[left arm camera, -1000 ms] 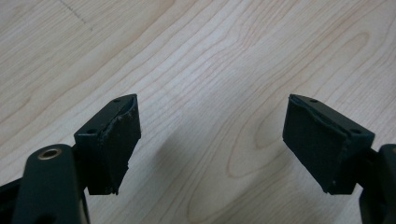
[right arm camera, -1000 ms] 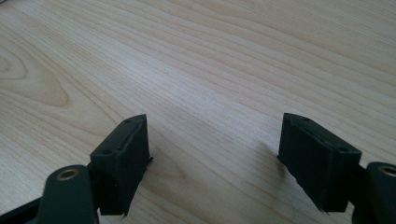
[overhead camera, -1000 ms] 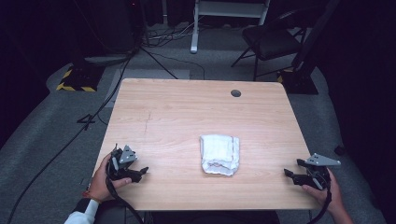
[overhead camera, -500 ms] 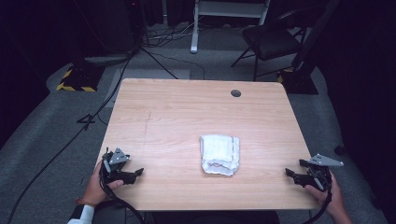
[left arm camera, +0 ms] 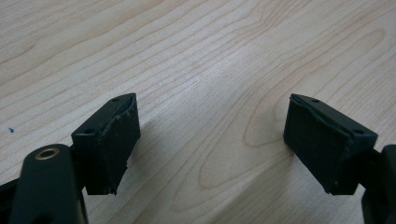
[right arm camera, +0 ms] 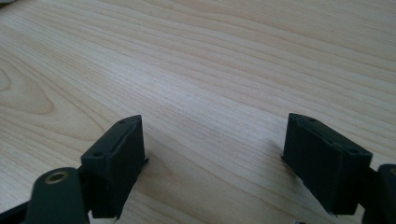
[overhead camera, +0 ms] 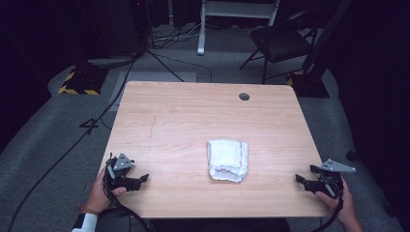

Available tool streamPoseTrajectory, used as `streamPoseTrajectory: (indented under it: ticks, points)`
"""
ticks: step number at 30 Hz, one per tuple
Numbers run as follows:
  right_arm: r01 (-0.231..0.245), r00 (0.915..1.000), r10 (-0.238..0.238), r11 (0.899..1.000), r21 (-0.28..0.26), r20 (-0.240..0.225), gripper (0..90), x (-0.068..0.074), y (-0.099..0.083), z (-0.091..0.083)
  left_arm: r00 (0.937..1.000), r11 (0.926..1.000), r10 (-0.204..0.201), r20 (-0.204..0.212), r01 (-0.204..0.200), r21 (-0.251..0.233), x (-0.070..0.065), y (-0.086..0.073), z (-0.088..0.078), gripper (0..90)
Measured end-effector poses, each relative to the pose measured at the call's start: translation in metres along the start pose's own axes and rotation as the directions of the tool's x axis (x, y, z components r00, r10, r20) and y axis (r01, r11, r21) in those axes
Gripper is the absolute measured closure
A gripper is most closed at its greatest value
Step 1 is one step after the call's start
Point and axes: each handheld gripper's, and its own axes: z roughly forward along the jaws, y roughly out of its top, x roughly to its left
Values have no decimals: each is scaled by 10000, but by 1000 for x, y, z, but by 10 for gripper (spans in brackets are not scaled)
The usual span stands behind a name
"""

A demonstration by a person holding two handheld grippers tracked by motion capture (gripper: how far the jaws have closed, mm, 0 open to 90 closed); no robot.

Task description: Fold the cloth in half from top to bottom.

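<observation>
Evidently the work on the folded white towel [overhead camera: 227, 160] is either finished or not yet begun: it lies alone on the wooden counter [overhead camera: 183, 121], a neat rectangular bundle with its rolled edge toward the person, and neither tool touches it.

The left tool [overhead camera: 137, 181] rests at the counter's near edge, well to the left of the towel, its jaws pointing toward it. In the left gripper view its two black pads [left arm camera: 114, 140] stand wide apart with only bare wood grain between them.

The right tool [overhead camera: 303, 181] sits well to the right of the towel, near the counter's near right corner, also aimed inward at it. Its jaws have just been opening and now stand wide; in the right gripper view the pads [right arm camera: 119, 161] frame nothing but bare wood.

Judging from this, both hands are parked clear of the towel, at equal remove on either side. If the towel is to be handled further, the next move calls for either tool to travel inward across the counter to a towel edge, come down low so one pad can slide under the cloth, and close on a fold. The soft layers may shift or unroll if pinched too shallowly.
</observation>
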Motion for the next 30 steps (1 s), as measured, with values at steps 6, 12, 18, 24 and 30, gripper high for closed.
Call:
streamPoseTrajectory:
  ticks: [6, 12, 18, 24, 30]
  points:
    - [-21, 10000, 21, 10000, 18, 25, 202, -1, 1, 1, 10000, 10000, 10, -6, -10, 27, 0, 0, 0, 187]
    - [-52, 10000, 52, 10000, 19, 48, 201, -1, 1, 1, 10000, 10000, 2, -3, -2, 27, 0, 0, 0, 187]
    - [-53, 10000, 53, 10000, 19, 47, 201, -1, 1, 1, 10000, 10000, -14, 0, 14, 25, 0, 0, 0, 187]
    - [-39, 10000, 38, 10000, 14, 41, 201, -1, 1, 1, 10000, 10000, -14, 1, 14, 48, 0, 0, 0, 187]
    - [-40, 10000, 40, 10000, 13, 39, 201, -1, 1, 1, 10000, 10000, -9, -4, 9, 48, 0, 0, 0, 187]
